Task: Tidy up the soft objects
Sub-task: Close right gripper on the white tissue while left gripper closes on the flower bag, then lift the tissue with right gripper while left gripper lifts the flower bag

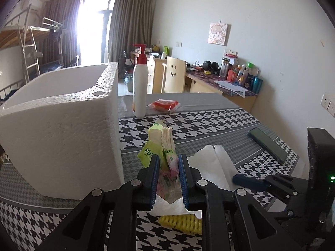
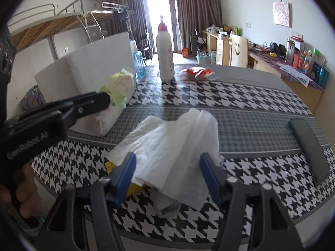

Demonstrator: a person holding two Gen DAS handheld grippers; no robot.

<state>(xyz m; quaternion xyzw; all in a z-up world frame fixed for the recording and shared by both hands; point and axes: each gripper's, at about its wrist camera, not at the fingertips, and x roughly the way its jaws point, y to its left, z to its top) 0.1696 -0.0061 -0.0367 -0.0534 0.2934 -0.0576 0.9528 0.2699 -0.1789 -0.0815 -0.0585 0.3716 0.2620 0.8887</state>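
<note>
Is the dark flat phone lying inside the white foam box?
No, the dark flat phone lies on the houndstooth tablecloth, well apart from the white foam box.

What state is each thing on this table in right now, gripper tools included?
Left gripper: shut on the tissue pack.
Tissue pack: opened, tissues poking out, lifted off the table.
Right gripper: open, astride the white paper towel, not pressing it.
White paper towel: loosely crumpled on the tablecloth.
Foam box: lidless, open on top.
Pump bottle: upright.
Phone: flat, screen dark.
Red snack packet: lying flat.
</note>
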